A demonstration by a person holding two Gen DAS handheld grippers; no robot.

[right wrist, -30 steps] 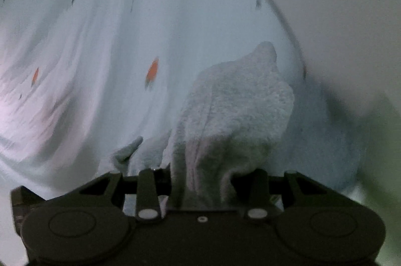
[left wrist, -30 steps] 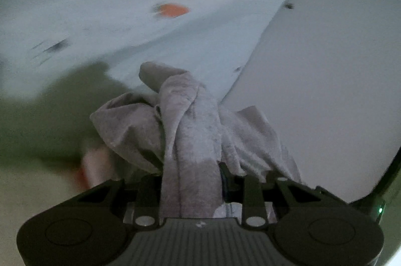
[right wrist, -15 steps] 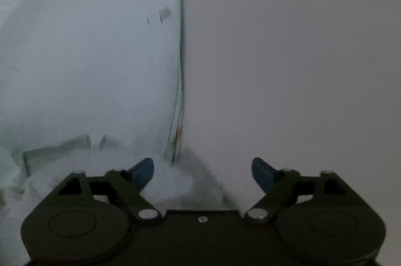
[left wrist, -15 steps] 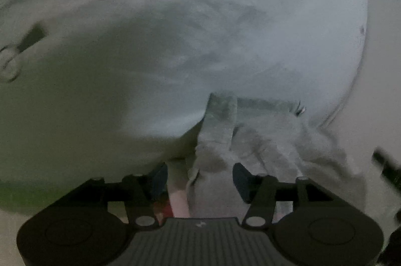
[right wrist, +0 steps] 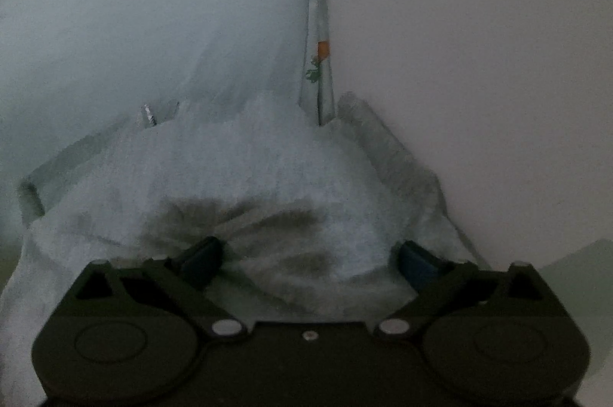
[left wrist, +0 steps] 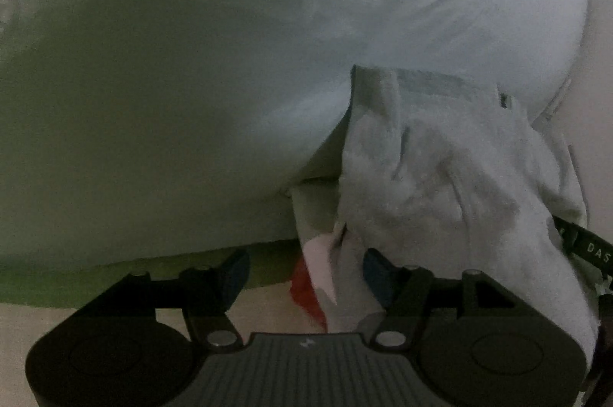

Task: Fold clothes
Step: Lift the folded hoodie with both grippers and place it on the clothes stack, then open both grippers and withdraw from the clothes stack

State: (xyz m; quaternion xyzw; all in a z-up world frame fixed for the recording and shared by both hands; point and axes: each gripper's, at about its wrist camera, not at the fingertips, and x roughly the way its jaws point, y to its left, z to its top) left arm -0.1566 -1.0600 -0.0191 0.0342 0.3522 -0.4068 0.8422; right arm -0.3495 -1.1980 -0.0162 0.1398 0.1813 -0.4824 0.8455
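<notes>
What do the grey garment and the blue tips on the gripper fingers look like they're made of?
The light grey garment looks like soft fleece or terry knit: fuzzy, matte nap, limp folds. The blue pads on the right gripper's fingers look like smooth matte rubber or plastic; too dim to be sure.

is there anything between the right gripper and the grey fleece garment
Nothing visible. The open right gripper sits right at the grey fleece garment, whose fabric bunches between its blue finger pads.

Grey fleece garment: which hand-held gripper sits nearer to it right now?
Right. The right hand-held gripper is open with the grey fleece garment bunched between its fingers; the left hand-held gripper is open too, the garment mostly beyond its right finger.
</notes>
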